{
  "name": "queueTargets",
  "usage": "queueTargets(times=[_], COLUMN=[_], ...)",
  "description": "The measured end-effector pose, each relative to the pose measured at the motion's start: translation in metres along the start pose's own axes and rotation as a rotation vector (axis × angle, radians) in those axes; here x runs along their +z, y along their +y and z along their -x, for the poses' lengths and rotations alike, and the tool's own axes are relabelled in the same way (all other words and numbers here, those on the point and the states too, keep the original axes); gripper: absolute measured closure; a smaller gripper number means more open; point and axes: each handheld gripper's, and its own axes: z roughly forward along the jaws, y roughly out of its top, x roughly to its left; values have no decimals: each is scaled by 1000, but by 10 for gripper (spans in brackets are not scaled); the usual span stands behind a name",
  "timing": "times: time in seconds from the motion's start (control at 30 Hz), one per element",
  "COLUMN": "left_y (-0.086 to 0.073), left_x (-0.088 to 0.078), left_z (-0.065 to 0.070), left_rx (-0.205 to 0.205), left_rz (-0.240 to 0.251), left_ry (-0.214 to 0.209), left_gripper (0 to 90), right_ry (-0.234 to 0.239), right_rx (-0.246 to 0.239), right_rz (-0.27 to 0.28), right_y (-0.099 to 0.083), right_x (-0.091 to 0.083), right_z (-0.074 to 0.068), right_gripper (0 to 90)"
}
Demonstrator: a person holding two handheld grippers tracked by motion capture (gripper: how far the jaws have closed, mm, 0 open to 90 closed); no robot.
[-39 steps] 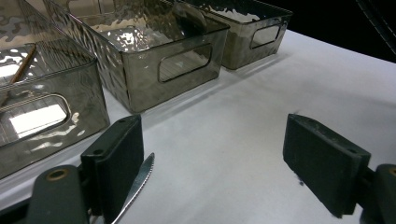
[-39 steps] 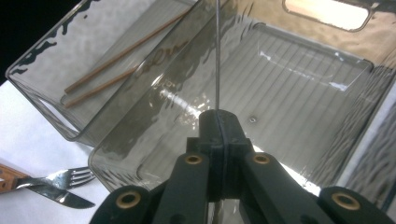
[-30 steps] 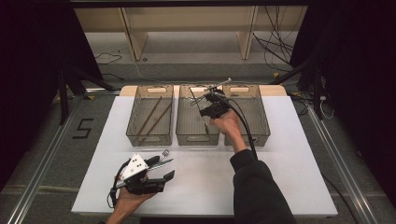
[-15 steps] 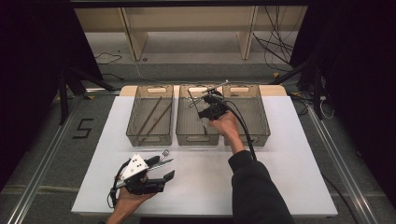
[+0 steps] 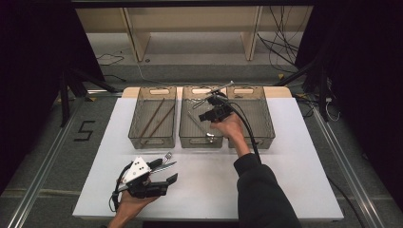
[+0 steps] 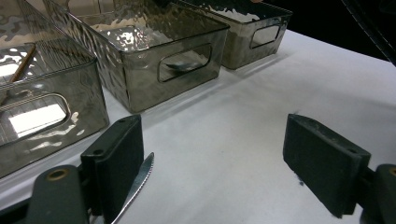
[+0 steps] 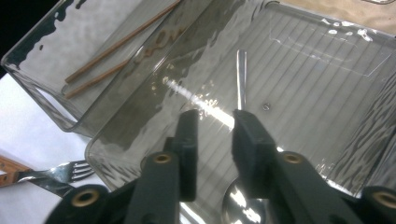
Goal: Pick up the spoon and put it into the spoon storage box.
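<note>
- Now the right hand-held gripper (image 5: 212, 105) hangs over the middle bin (image 5: 190, 135) at twelve o'clock — jaws just parted, released; the spoon (image 7: 240, 81) lies inside.
- Left hand-held gripper (image 5: 164, 172) — wide open, a knife (image 6: 135, 186) touching one jaw.

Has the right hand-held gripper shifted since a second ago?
No. The right hand-held gripper still hovers over the middle bin; its jaws have just been opening, with the spoon lying free below.
</note>
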Motion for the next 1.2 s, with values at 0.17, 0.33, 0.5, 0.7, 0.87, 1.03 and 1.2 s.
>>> queueTargets(times=[0.17, 0.33, 0.5, 0.7, 0.87, 1.03, 1.2], left_y=[0, 0, 0, 1, 4, 14, 22], left_x=[0, 0, 0, 0, -2, -10, -17], left_z=[0, -1, -2, -4, -10, -22, -38], left_rx=[-4, 0, -2, -14, -15, -29, -42], left_rz=[0, -2, -5, -10, -23, -49, -101], left_ry=[1, 3, 3, 6, 23, 33, 49], left_gripper=[200, 199, 198, 191, 186, 183, 182], right_ry=[18, 26, 22, 47, 78, 103, 109], right_rx=[-13, -44, -51, -55, -79, -97, -113], right_rz=[16, 27, 50, 101, 151, 202, 232], right_y=[0, -1, -6, -24, -46, -68, -91], right_x=[-6, -15, -25, -43, -63, -85, -101], right_z=[-1, -6, -7, -9, -14, -19, -22], right_gripper=[577, 496, 366, 224, 185, 183, 184])
